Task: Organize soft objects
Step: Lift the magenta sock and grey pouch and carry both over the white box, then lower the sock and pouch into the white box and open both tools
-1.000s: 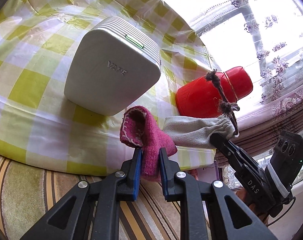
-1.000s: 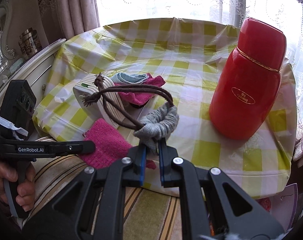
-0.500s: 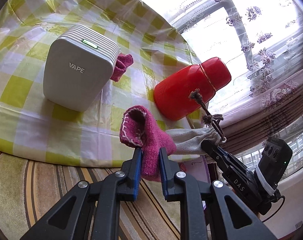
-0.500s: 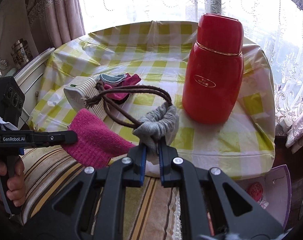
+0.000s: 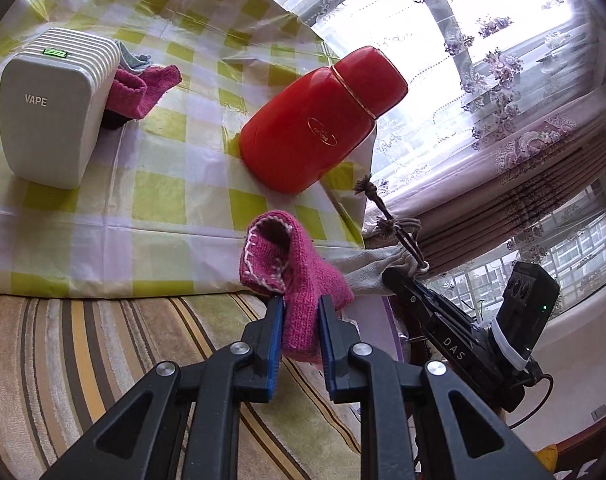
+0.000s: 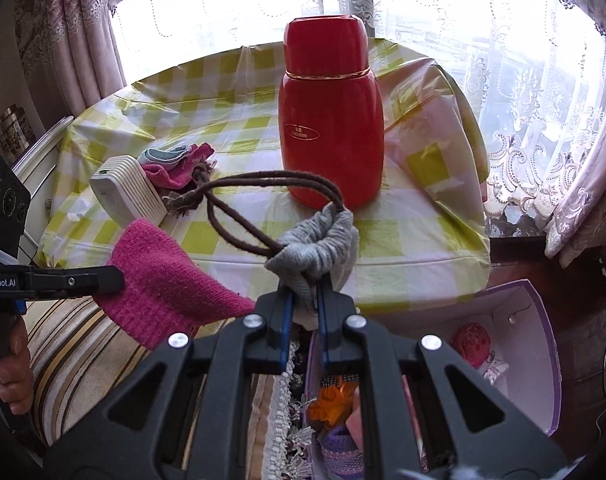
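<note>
Nearest, the left gripper [image 5: 299, 320] has its blue-lined jaws clamped on a pink knitted sock [image 5: 295, 272], a thick ribbed piece with white stitching round its open cuff, held in the air in front of the red flask [image 5: 323, 120] and off the bench edge. Just beside it the right gripper [image 6: 303, 312] has its jaws pressed nearly together on the gathered neck of a grey cloth drawstring pouch [image 6: 317, 248], whose brown cord [image 6: 263, 184] loops stiffly toward the flask. Below both lie a striped woven cushion [image 5: 83, 360] and a lilac box [image 6: 515, 360] holding small soft things. The bench [image 5: 175, 200] wears a glossy yellow-and-white checked plastic cover. The smooth, rounded flask stands on it, gold-banded. Left of the flask sits a white ribbed device [image 5: 51, 108] marked VAPE, with 1 more pink knit piece [image 5: 143, 88] and a pale blue cloth [image 6: 163, 155] behind it. Beyond the flask hang lace curtains [image 6: 523, 100] over bright windows.
</note>
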Available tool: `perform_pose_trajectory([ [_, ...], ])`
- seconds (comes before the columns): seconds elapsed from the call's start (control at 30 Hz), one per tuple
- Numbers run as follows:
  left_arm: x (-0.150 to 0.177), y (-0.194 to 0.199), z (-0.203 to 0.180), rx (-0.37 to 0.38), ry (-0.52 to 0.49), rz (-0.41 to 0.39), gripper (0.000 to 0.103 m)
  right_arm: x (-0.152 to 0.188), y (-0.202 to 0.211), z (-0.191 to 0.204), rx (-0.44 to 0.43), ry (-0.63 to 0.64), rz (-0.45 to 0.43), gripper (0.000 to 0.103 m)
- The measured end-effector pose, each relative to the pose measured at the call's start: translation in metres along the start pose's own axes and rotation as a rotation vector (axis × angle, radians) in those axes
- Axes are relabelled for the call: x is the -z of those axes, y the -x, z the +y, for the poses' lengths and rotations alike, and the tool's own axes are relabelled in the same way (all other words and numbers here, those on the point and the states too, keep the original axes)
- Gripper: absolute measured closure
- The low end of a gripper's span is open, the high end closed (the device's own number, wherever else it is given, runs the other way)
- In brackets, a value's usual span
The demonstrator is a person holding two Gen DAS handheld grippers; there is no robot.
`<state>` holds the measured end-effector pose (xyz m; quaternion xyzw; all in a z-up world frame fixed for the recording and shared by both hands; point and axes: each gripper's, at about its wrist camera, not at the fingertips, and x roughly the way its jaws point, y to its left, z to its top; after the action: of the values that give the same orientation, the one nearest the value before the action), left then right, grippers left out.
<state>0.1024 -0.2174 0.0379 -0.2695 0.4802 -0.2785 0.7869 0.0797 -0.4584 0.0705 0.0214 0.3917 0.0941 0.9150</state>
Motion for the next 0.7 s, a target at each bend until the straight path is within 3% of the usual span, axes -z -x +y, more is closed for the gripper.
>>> perform_pose_trajectory([
  [0.7, 0.043, -0.082, -0.095, 0.1, -0.175, 0.228, 0.085, 0.057, 0.047, -0.117, 0.202, -0.191, 0.026, 0.09],
])
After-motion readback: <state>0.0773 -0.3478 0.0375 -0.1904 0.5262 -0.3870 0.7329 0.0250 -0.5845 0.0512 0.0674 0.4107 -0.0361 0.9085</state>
